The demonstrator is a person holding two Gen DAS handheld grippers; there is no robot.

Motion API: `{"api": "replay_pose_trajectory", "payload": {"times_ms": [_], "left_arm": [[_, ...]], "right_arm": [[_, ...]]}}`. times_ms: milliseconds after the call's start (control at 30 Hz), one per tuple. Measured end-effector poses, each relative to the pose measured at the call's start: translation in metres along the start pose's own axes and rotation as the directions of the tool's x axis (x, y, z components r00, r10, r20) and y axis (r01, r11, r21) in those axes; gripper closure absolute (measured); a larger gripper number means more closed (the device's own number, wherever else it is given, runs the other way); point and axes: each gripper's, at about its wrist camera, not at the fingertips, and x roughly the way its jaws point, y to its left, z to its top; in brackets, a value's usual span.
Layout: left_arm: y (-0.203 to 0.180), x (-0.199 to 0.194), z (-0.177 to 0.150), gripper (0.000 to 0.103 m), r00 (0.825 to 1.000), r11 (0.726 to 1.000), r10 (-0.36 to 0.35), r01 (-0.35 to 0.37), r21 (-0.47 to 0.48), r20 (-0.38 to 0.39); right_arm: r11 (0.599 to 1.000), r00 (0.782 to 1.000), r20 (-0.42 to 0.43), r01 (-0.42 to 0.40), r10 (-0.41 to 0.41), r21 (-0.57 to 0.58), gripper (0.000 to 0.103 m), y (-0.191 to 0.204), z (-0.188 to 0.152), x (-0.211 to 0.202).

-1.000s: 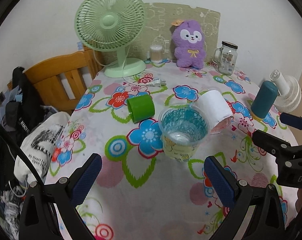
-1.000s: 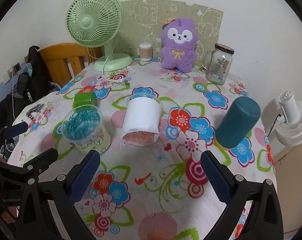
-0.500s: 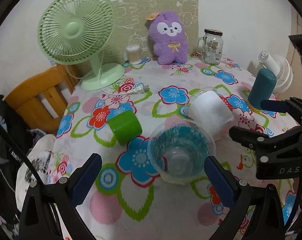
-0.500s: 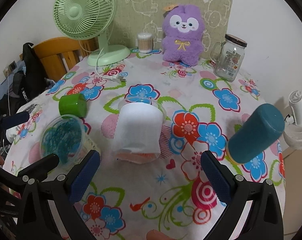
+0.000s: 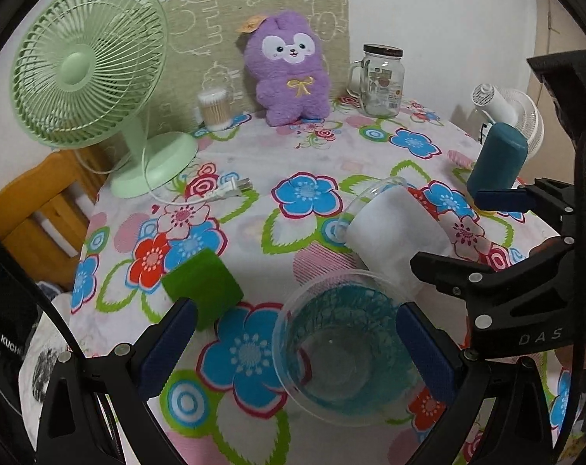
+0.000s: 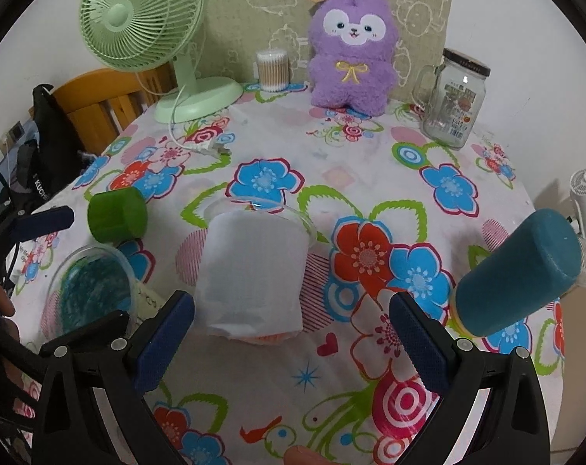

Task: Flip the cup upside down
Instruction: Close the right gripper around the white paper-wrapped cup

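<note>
A clear cup with blue pattern [image 5: 345,343] stands upright, mouth up, on the flowered tablecloth [image 5: 293,162]. My left gripper [image 5: 293,343] is open and the cup sits between its pads, nearer the right one. A white-wrapped cup [image 6: 254,275] lies on its side between the open pads of my right gripper [image 6: 291,327]; it also shows in the left wrist view [image 5: 397,236]. The blue-patterned cup shows at the lower left of the right wrist view [image 6: 93,285].
A green cup [image 5: 201,286] lies on its side left of the clear cup. A teal cup [image 6: 519,275] is at the right. A green fan [image 5: 91,77], purple plush [image 5: 289,73], glass jar [image 5: 382,75] and cotton-swab tub [image 5: 215,108] stand at the back. A wooden chair [image 5: 33,209] is at the left.
Both grippers moved forward and down toward the table. The blue-patterned cup now sits between my left pads and the white cup between my right pads. No cup has moved.
</note>
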Motion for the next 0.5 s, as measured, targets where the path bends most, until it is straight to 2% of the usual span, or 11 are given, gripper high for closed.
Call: {"api": "replay_pose_trajectory", "payload": {"times_ms": [67, 267, 367, 500], "left_arm": [[-0.001, 0.003, 0.002, 0.000, 1.000, 1.000, -0.018, 0.018, 0.022, -0.005], [-0.003, 0.008, 0.003, 0.000, 1.000, 0.997, -0.008, 0.010, 0.075, -0.020], [-0.004, 0.011, 0.002, 0.000, 0.999, 0.996, -0.014, 0.016, 0.086, -0.032], [-0.007, 0.013, 0.001, 0.000, 0.999, 0.994, -0.015, 0.019, 0.108, -0.039]], "right_arm": [[1.000, 1.000, -0.012, -0.019, 0.019, 0.004, 0.002, -0.002, 0.000, 0.005], [0.998, 0.998, -0.023, -0.058, 0.058, 0.014, 0.003, -0.002, 0.002, 0.014], [0.996, 0.996, -0.022, -0.084, 0.085, 0.007, 0.015, 0.002, 0.003, 0.015], [0.993, 0.993, -0.026, -0.117, 0.116, -0.009, 0.026, 0.008, 0.004, 0.018]]}}
